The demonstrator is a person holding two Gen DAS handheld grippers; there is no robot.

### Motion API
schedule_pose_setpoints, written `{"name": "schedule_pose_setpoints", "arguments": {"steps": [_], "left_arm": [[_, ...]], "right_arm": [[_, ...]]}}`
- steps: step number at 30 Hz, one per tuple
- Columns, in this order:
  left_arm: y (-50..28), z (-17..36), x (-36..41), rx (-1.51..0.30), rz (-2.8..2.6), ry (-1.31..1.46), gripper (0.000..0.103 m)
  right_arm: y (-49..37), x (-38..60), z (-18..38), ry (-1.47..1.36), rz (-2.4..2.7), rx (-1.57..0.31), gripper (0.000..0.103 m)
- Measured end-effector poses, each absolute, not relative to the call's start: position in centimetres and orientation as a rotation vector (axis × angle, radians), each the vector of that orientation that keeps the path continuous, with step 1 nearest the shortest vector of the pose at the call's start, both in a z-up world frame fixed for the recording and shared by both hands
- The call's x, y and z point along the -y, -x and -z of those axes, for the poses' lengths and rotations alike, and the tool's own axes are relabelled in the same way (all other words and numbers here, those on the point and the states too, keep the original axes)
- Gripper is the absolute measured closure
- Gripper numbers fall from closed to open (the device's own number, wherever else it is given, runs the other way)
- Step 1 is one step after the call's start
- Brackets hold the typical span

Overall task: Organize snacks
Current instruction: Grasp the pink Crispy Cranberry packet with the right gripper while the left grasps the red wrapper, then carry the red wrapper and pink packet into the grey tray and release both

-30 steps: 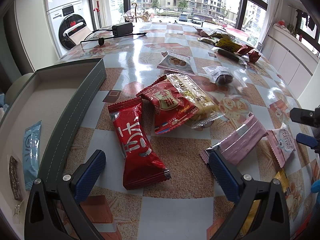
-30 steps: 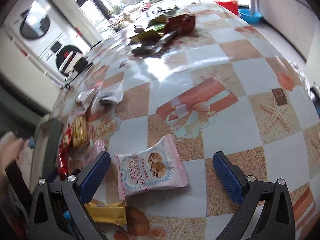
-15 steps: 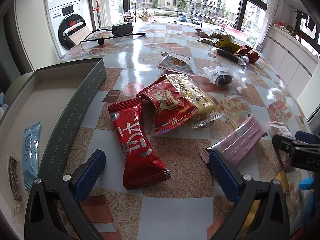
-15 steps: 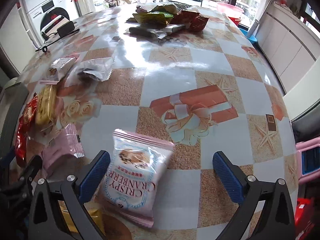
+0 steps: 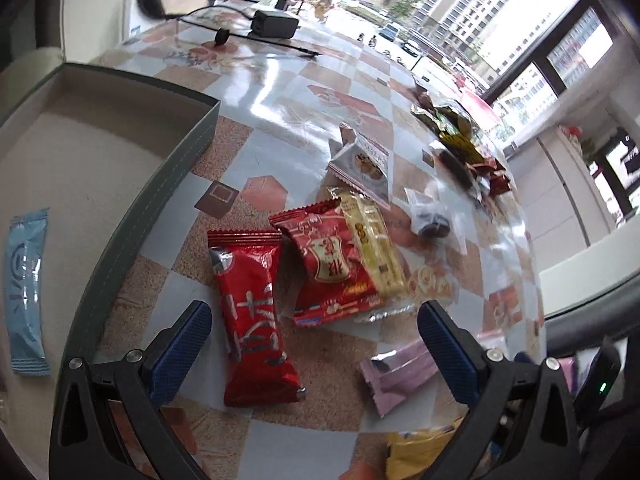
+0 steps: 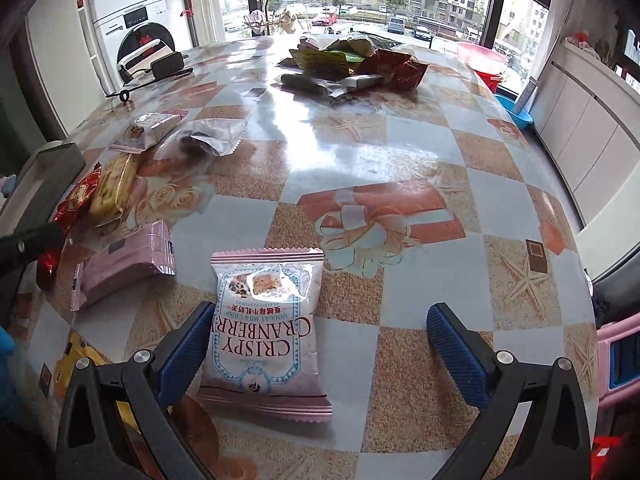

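The right gripper (image 6: 320, 350) stands wide, empty, around the pink cranberry packet (image 6: 266, 330), whose near edge its left finger hides. The left gripper (image 5: 314, 346), equally wide, straddles the long red packet (image 5: 252, 316) beside the tray (image 5: 160, 196).

red snack packet (image 5: 256, 316), pink cranberry pouch (image 6: 266, 332), checkered tablecloth (image 6: 380, 140)

Red snack packets: two, a long one (image 5: 254, 316) and a wider one (image 5: 326, 266)
Yellow cracker packets: one (image 5: 374, 248)
Pink packets: three (image 6: 266, 330) (image 6: 122, 262) (image 6: 150, 128)
Clear wrapped sweets: one (image 6: 200, 140)
Blue sachets in the tray: one (image 5: 24, 292)
Trays: one (image 5: 160, 184)
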State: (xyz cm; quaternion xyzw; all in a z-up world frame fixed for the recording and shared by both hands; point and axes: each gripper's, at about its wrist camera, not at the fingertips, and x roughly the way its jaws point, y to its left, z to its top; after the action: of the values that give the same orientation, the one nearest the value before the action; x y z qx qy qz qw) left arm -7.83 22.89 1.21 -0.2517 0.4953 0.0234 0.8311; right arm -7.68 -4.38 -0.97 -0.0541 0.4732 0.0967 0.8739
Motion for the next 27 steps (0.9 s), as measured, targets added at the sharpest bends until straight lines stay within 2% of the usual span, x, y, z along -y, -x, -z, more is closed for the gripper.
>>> {"name": "schedule_pose_setpoints", "arguments": {"steps": [5, 15, 18, 19, 20, 21, 22, 24, 27], "left_arm": [[5.2, -0.8, -22.2, -1.114, -0.151, 0.499, 0.0], [7.9, 0.1, -21.6, -1.116, -0.236, 0.302, 0.002], [8.2, 0.2, -20.7, -1.118, -0.244, 0.167, 0.017], [8.4, 0.1, -20.6, -1.1, -0.221, 0.159, 0.027], [8.4, -0.1, -20.5, -1.094, -0.213, 0.147, 0.043], [8.4, -0.2, -20.5, -1.091, -0.196, 0.146, 0.052], [8.4, -0.3, -20.5, -1.094, -0.186, 0.147, 0.068], [8.7, -0.4, -20.7, -1.103, -0.167, 0.164, 0.073], [9.8, -0.5, -20.5, -1.109, -0.15, 0.174, 0.074]], "right_arm": [[7.7, 4.4, 1.0, 0.112, -0.202, -0.988, 0.0], [7.7, 4.4, 1.0, 0.112, -0.203, -0.988, 0.0], [7.7, 4.4, 1.0, 0.112, -0.204, -0.988, 0.0], [7.7, 4.4, 1.0, 0.112, -0.204, -0.988, 0.0], [7.7, 4.4, 1.0, 0.112, -0.204, -0.988, 0.0], [7.7, 4.4, 1.0, 0.112, -0.204, -0.988, 0.0], [7.7, 4.4, 0.9, 0.112, -0.204, -0.988, 0.0], [7.7, 4.4, 1.0, 0.112, -0.204, -0.988, 0.0], [7.7, 4.4, 1.0, 0.112, -0.204, -0.987, 0.0]]}}
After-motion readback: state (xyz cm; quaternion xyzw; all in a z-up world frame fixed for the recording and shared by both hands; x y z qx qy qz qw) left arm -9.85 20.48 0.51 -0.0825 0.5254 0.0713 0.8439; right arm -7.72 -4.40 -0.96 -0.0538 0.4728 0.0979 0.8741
